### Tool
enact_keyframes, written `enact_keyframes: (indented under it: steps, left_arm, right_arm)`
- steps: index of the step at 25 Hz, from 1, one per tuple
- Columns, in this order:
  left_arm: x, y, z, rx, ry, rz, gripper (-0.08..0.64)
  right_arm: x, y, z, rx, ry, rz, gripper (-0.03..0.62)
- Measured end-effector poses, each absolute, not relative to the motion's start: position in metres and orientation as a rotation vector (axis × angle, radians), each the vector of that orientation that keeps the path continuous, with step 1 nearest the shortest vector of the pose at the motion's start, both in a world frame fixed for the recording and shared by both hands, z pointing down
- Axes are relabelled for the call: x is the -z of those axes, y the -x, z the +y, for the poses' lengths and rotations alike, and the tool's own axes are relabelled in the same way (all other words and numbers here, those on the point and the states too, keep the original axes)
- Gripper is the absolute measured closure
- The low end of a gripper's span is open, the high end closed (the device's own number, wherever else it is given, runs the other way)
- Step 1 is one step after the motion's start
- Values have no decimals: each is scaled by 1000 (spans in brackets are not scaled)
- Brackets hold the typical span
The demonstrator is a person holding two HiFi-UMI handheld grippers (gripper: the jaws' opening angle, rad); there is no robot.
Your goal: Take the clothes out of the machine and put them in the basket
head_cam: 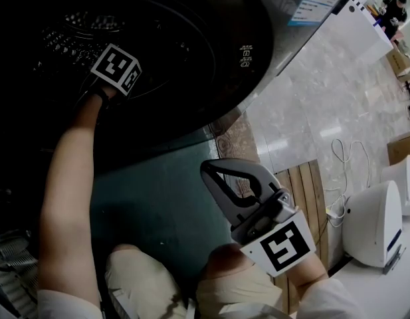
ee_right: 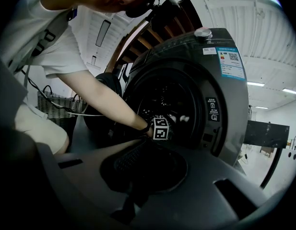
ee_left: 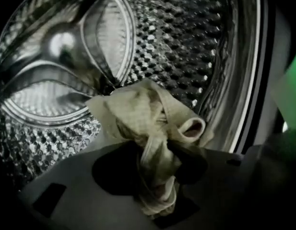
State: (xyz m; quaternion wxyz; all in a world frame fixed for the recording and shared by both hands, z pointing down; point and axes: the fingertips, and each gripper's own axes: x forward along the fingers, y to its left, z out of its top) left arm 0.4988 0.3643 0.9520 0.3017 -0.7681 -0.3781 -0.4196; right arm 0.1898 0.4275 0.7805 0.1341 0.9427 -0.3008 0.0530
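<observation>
Our left claw (ee_left: 155, 172) is nipped onto a pale, crumpled garment (ee_left: 143, 114); the cloth is bunched between the pads and spills out ahead of and above the tips. Beyond the garment, and all round the claw, lies the perforated steel drum (ee_left: 195, 47); its back wall sits farthest ahead, to the upper left. In the head view our left forearm (head_cam: 68, 178) reaches into the dark door opening; the claw's marker cube (head_cam: 116, 68) is just inside the rim. Our right claw (head_cam: 208, 171) is outside, jaws drawn together with nothing between them. Ahead of it stands the washing machine (ee_right: 224, 104); off to its left is a woven basket (ee_right: 52, 104), well apart from the garment.
</observation>
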Motion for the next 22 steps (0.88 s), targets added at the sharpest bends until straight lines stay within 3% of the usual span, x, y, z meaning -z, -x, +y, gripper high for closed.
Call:
enact_keyframes:
  steps: [8, 22]
  left_arm:
    - [-924, -493, 362, 953, 2141, -974, 479]
    - [-834, -469, 334, 594, 2439, -1039, 503]
  right_arm:
    - [-775, -187, 421, -139, -2729, -878, 578]
    - [-764, -189, 361, -63, -2706, -981, 578]
